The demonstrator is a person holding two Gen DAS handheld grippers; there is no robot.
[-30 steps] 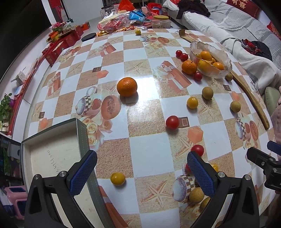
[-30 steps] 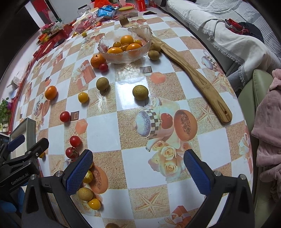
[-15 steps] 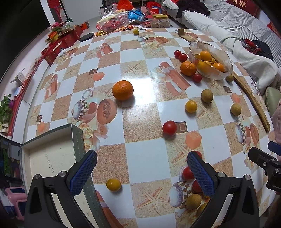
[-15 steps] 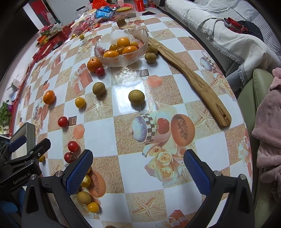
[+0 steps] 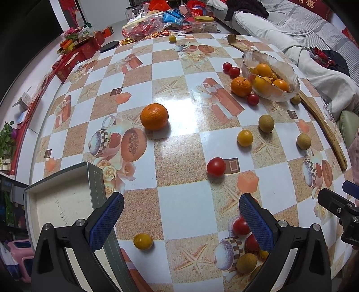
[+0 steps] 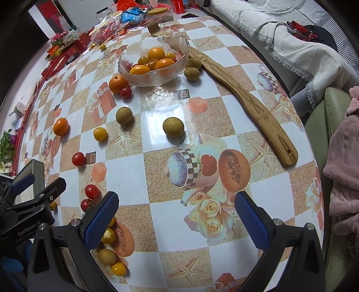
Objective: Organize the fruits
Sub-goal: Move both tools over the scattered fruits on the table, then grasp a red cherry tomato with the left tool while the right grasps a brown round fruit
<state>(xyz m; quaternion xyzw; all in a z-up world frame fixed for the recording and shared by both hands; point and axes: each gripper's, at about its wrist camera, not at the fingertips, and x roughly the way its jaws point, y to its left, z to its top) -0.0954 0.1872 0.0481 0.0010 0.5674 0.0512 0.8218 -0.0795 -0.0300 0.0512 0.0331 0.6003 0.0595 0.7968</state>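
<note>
fruit lies scattered on your surface point(image 5: 184, 209); both tongs (left point(image 5: 180, 221), right point(image 6: 177, 220)) gape wide, holding nothing.

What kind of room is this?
Most likely a home living room: a sofa draped in blankets beside a round table with a patterned cloth, a glass fruit bowl and snack packets.

A home living room, probably: a grey-and-white blanket-draped sofa point(image 5: 298, 29) is lying beside a round table under checkered fruit-print oilcloth point(image 5: 179, 209), with red gift boxes point(image 5: 74, 60) crowding its far edge.
</note>
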